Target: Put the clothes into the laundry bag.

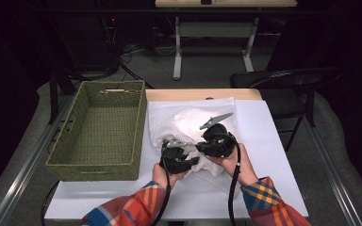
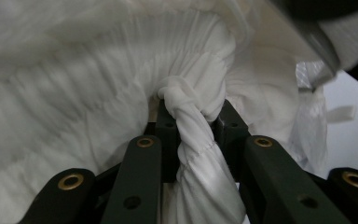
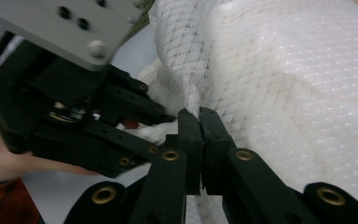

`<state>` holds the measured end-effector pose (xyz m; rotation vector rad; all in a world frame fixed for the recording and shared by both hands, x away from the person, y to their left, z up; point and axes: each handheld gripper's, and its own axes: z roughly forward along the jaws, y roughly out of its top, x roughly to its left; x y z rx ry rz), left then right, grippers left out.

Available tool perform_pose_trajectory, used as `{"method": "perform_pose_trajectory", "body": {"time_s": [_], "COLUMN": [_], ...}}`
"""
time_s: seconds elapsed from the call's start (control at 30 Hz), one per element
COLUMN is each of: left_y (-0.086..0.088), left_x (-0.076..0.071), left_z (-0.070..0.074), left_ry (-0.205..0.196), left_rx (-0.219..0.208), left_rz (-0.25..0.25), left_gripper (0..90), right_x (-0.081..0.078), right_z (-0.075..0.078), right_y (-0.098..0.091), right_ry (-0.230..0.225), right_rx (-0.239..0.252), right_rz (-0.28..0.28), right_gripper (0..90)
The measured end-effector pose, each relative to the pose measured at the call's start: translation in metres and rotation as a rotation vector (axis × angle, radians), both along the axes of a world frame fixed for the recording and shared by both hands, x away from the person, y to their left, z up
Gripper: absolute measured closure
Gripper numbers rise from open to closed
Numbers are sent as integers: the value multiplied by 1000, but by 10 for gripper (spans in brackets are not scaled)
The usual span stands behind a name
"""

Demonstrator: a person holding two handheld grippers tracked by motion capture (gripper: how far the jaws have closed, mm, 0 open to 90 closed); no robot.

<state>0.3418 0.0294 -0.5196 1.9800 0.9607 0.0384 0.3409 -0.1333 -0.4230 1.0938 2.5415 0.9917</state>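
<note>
— What have I got, starting at nine o'clock?

— At nine o'clock sits the green woven basket (image 1: pixel 99 129), apart from my hands. Just right of it, near the table's centre, the white garment (image 1: pixel 193 127) lies bunched on the white table sheet (image 1: pixel 264 141). My left gripper (image 2: pixel 192 119) is clamped on a twisted rope of that garment's cloth (image 2: pixel 193 140).

— And at three o'clock?

— My right gripper (image 3: pixel 199 116) pinches the thin mesh bag (image 3: pixel 307 93), jaws nearly touching on a fold of it.

— What worries you?

— I think the twisted rope could slip out if I pull apart too hard, since it is rounded and only partly between the pads. The mesh might tear or snag at my right pinch. And both grippers nearly touch; a careless turn could knock them together.
</note>
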Motion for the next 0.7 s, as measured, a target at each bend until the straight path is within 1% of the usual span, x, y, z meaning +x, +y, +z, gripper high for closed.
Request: {"method": "perform_pose_trajectory", "body": {"time_s": [0.03,0.1,0.13,0.17,0.23,0.27,0.37,0.43,0.47,0.5,0.53,0.57,0.6,0.63,0.7], "left_y": [-5,-13,-15,-15,-13,-11,-1,9,15,20,24,29,34,39,48], "left_x": [3,6,6,6,4,4,-2,-5,-8,-9,-10,-11,-13,-14,-16], "left_z": [-5,-15,-19,-21,-20,-19,-14,-10,-8,-5,-4,-1,2,4,9], "left_ry": [1,1,17,31,20,17,6,-3,1,0,1,-4,-9,-15,-29], "left_rx": [5,37,31,26,45,58,84,96,92,99,92,92,103,105,121], "left_rz": [-2,-13,-11,-16,-33,-47,-67,-75,-68,-65,-65,-58,-51,-49,-27], "left_gripper": [741,715,689,655,593,537,395,346,334,322,308,294,287,275,252], "right_x": [1,2,4,5,6,7,8,8,8,8,8,8,8,8,8], "right_z": [-2,-6,-9,-12,-16,-17,-17,-17,-17,-17,-17,-18,-18,-19,-20], "right_y": [0,-1,-1,-2,-3,-3,-5,-5,-4,-4,-3,-2,-1,0,2], "right_ry": [3,19,24,32,40,45,45,41,39,37,38,36,36,38,33], "right_rx": [-6,-16,-26,-33,-50,-52,-50,-49,-51,-52,-52,-53,-52,-51,-61], "right_rz": [1,-4,-3,-6,-10,-14,-17,-12,-9,-10,-10,-8,-9,-7,-6], "right_gripper": [888,888,887,887,886,886,879,866,863,860,858,855,851,847,836]}}
